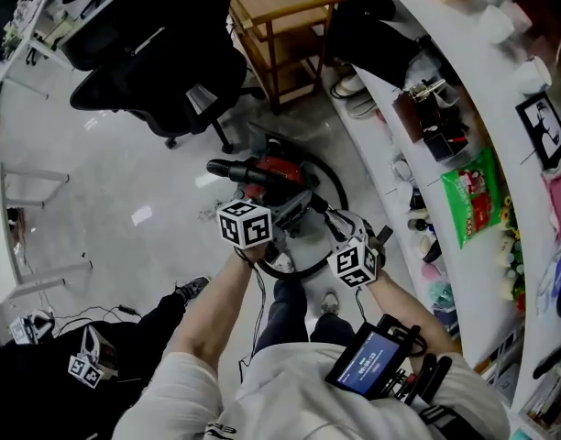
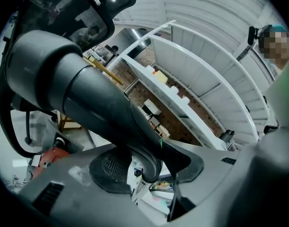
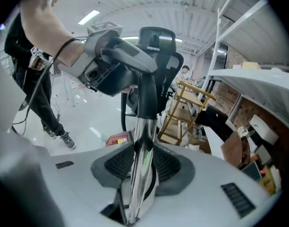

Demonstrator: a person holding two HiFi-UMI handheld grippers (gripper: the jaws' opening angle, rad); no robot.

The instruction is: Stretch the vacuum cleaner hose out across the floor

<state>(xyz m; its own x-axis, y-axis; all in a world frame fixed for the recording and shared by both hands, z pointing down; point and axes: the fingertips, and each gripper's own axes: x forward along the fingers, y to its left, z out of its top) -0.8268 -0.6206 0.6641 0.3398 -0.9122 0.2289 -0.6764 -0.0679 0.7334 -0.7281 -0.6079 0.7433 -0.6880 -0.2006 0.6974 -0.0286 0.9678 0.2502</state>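
Left tool point(image 2: 151, 168) clamped on thick dark grey plastic wand handle point(image 2: 88, 93); right tool point(image 3: 142, 170) closed on slim chrome metal tube point(image 3: 142, 138). Black flexible hose point(image 1: 338, 183) looped round red vacuum cleaner body point(image 1: 279, 168) on glossy floor point(image 1: 125, 172) — not yet stretched. Risks: smooth chrome slips through pads under pull; loop snags black office chair point(image 1: 161, 53) base; cleaner body drags or tips — likely if yanked.

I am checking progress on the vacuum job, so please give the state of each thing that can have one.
left tool: shut on the dark handle
right tool: shut on the chrome tube
hose: curled in a loop by the vacuum cleaner, not stretched out
vacuum cleaner: standing on the floor
office chair: upright, nobody on it
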